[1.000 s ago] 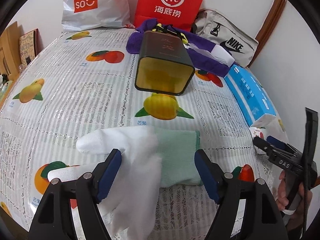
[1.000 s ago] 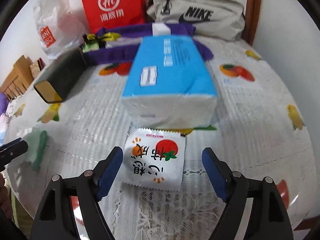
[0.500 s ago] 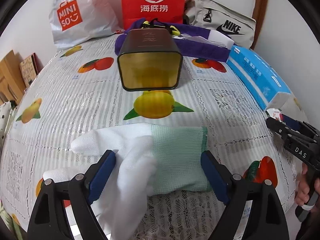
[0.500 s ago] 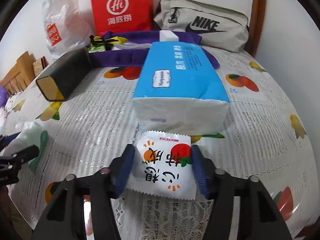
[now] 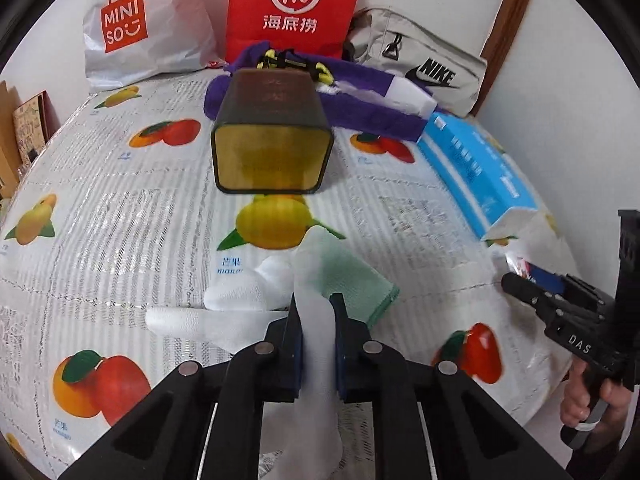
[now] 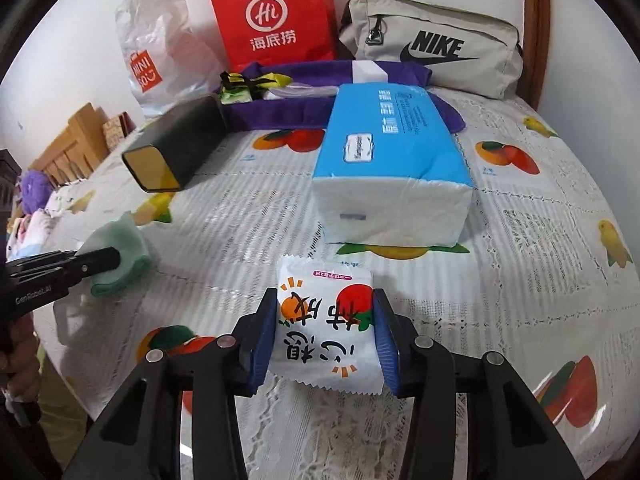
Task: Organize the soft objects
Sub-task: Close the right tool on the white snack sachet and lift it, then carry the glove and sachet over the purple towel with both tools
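Left wrist: glove (image 5: 316, 312) pinched between jaws; right's clamp packet (image 6: 326, 328).

There was one white and green knit glove (image 5: 320, 280), one small white tissue packet (image 6: 326, 328), one big blue tissue pack (image 6: 392, 152), one dark square tin (image 5: 272, 136) and three bags (image 6: 276, 20).

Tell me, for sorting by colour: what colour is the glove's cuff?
Pale green cuff on the white glove; left wrist view shows it best.
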A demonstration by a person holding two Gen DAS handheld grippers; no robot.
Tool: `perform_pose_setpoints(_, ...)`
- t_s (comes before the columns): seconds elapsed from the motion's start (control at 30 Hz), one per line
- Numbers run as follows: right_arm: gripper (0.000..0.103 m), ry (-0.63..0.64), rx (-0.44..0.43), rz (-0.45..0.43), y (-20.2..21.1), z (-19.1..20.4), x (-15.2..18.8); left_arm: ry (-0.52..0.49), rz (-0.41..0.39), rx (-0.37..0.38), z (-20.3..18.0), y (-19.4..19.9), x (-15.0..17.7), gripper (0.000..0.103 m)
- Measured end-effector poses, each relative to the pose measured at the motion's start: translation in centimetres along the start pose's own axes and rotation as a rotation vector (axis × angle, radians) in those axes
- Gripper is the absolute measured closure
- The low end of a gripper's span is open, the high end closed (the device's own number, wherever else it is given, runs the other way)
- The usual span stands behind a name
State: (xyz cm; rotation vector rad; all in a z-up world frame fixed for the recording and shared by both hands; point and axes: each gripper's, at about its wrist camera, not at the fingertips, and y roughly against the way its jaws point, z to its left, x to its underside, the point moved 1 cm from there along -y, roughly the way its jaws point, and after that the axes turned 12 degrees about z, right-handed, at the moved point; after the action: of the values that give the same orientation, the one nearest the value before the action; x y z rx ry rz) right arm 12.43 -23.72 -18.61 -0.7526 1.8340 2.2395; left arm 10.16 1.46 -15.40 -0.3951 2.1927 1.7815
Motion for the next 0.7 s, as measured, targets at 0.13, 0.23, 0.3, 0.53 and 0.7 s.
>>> perform_pose_setpoints(0.13, 0.058, 0.021, -0.017, -0.005, 1.3, 0.4, -0.2, -0.008, -0.018, 0.024, -0.5, 1.5, -0.6, 0.091)
perform_pose_setpoints(0.23, 0.058, 0.037, -0.049, -0.013, 2.5, 0.8, -0.7, -0.024, -0.044, 0.038, -1.1, 2.9, -1.4, 0.091)
perform_pose_setpoints(0.3, 0.058, 0.051, -0.044, -0.025, 3.3, 1.2, -1.2, -0.028, -0.059, 0.033, -1.4, 3.9, -1.9, 0.091)
perform_pose_setpoints(0.53, 0.058, 0.070, -0.027, -0.068, 5.9, 1.9, -3.4, -0.017, -0.080, 0.040, -1.6, 5.9, -4.0, 0.091)
perform_pose_setpoints(0.7, 0.058, 0.085, 0.002, -0.080, 6.6, 2.1, -5.3, -0.021, -0.099, 0.060, -1.8, 7.1, -5.7, 0.091)
